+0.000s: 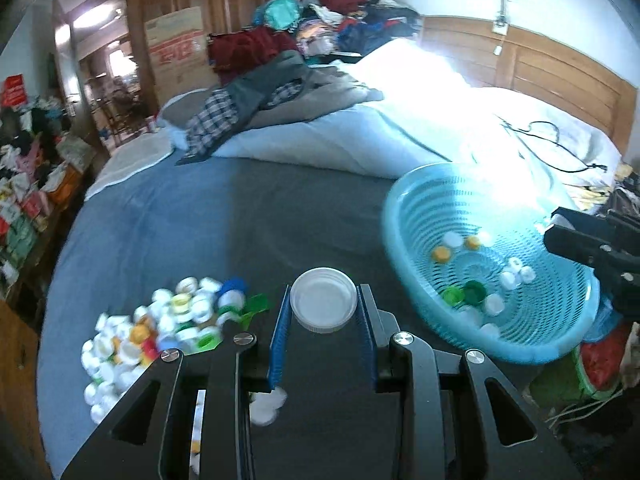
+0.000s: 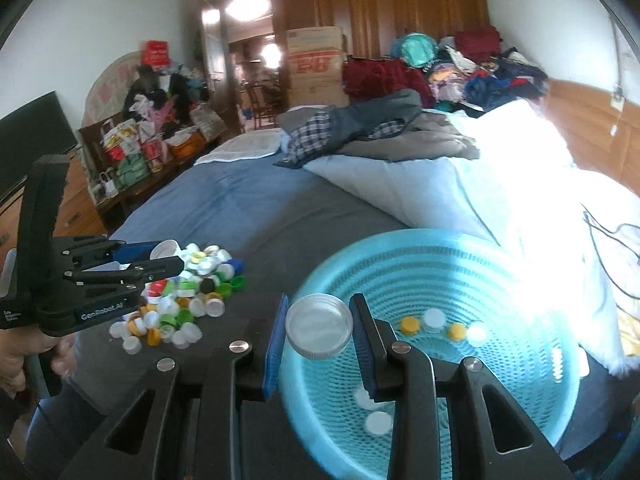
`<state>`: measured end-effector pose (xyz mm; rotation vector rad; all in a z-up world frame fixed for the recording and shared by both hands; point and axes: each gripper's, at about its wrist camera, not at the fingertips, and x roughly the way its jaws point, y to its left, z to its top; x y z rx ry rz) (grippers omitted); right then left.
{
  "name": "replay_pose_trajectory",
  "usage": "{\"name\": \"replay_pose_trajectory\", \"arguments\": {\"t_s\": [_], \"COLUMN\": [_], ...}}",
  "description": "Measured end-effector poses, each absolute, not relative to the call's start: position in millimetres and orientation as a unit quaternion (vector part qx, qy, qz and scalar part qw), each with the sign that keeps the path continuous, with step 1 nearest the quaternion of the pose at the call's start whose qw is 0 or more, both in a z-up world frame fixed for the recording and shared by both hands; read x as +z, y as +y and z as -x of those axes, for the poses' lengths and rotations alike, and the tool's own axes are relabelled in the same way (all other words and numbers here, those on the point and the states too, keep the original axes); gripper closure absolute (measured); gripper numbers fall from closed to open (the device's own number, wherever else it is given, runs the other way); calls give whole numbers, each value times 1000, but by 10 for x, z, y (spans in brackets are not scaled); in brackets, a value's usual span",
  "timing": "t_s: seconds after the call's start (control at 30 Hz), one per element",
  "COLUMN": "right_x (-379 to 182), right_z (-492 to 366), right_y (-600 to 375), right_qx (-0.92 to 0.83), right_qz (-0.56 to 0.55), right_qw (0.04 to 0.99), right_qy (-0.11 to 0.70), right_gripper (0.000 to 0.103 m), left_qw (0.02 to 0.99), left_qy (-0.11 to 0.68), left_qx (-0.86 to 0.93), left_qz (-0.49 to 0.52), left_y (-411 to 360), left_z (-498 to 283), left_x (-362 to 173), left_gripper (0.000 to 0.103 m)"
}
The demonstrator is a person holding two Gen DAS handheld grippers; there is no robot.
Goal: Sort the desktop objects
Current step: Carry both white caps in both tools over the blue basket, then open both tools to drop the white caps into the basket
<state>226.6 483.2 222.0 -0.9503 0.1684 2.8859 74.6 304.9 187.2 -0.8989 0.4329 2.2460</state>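
My left gripper is shut on a wide white lid, held above the dark bed sheet. A pile of several bottle caps, white, yellow, green and blue, lies to its left. The light blue plastic basket stands to its right with several caps inside. My right gripper is shut on a clear round lid, over the near left rim of the basket. In the right wrist view the left gripper shows at the left over the cap pile, with a hand on its handle.
The caps and basket rest on a bed with a grey-blue sheet. A folded white duvet and a heap of clothes lie behind. A black cable runs across the duvet at the right. Cluttered shelves stand beyond the bed's left side.
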Motion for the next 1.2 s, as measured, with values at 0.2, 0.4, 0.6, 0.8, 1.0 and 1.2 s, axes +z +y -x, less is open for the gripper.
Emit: {"name": "replay_pose_trajectory", "arguments": {"t_s": [0.2, 0.4, 0.6, 0.8, 1.0, 1.2], "right_x": [2176, 2075, 1987, 1963, 2023, 2118], "right_z": [-2346, -2409, -2441, -2443, -2473, -2604], "right_y": [5227, 5436, 5545, 5581, 5513, 5043], "right_qx": [943, 937, 932, 931, 934, 951], "right_qz": [315, 327, 335, 338, 324, 288], "right_qw": [78, 88, 93, 97, 103, 61], "right_qy": [77, 91, 103, 102, 105, 95], "right_gripper": [69, 69, 69, 69, 47, 38], "left_qw": [382, 429, 447, 444, 435, 402], "left_qy": [170, 190, 206, 202, 182, 113], "left_qx": [836, 802, 787, 789, 809, 841], "left_qz": [356, 369, 372, 373, 350, 345], "left_y": [3564, 4115, 4347, 4366, 4048, 2847], "left_z": [-753, -937, -1068, -1008, -958, -831], "left_x": [1861, 1785, 1749, 1761, 1892, 1747], "left_gripper": [76, 76, 76, 76, 54, 48]}}
